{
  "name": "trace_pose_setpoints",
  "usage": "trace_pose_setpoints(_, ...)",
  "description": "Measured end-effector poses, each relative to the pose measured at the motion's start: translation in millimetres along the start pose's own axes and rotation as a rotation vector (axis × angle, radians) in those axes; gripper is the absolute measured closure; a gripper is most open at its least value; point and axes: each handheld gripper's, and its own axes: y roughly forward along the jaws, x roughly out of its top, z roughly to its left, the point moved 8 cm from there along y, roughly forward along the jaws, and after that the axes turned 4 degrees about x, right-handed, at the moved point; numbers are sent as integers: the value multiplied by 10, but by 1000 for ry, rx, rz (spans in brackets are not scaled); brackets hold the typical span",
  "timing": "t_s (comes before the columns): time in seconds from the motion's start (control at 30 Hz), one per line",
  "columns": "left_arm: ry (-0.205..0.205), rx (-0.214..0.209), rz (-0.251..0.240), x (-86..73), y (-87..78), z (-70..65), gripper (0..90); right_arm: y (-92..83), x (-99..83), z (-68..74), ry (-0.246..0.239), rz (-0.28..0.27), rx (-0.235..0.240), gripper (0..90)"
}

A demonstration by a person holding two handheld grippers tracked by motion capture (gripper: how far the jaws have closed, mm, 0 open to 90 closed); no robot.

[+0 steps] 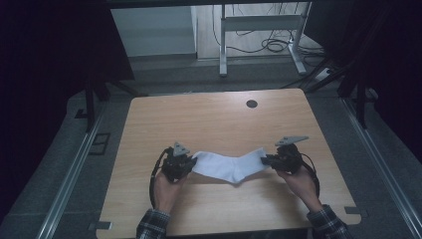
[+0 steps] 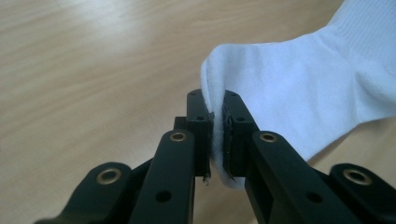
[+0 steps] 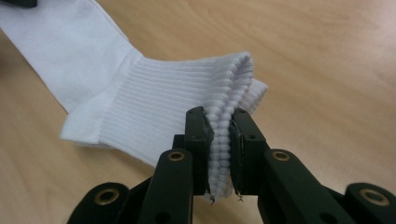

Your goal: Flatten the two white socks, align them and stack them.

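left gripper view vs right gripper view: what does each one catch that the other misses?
Left gripper view: the left gripper shut on the smooth toe end of the white sock.

Right gripper view: the right gripper shut on the sock's ribbed cuff, layers bunched between the jaws.

Both: the same sock, clamped jaws, and the wooden table.

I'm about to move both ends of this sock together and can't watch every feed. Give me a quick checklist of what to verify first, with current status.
1. Left gripper clamped on the white sock's smooth end: ok, fabric pinched between the jaws.
2. Right gripper clamped on the ribbed cuff: ok, both cuff layers are between the jaws.
3. Sock stretched between the grippers: not ok, its heel sags toward the person.
4. Sock fully off the wooden table: cannot tell.
5. Tabletop around the sock free of obstacles: ok; the grommet hole sits well away.
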Motion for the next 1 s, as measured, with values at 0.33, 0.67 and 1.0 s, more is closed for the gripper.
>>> trace_pose_setpoints(0.33,-32,26,56,43,428,230,825,344,111,-297,56,22,-23,779)
trace_pose_setpoints(0.67,-50,97,56,-30,538,330,575,411,32,-398,49,26,-41,613)
trace_pose_setpoints(1.0,-65,83,-2,-51,333,352,401,220,50,-304,15,-10,-44,498)
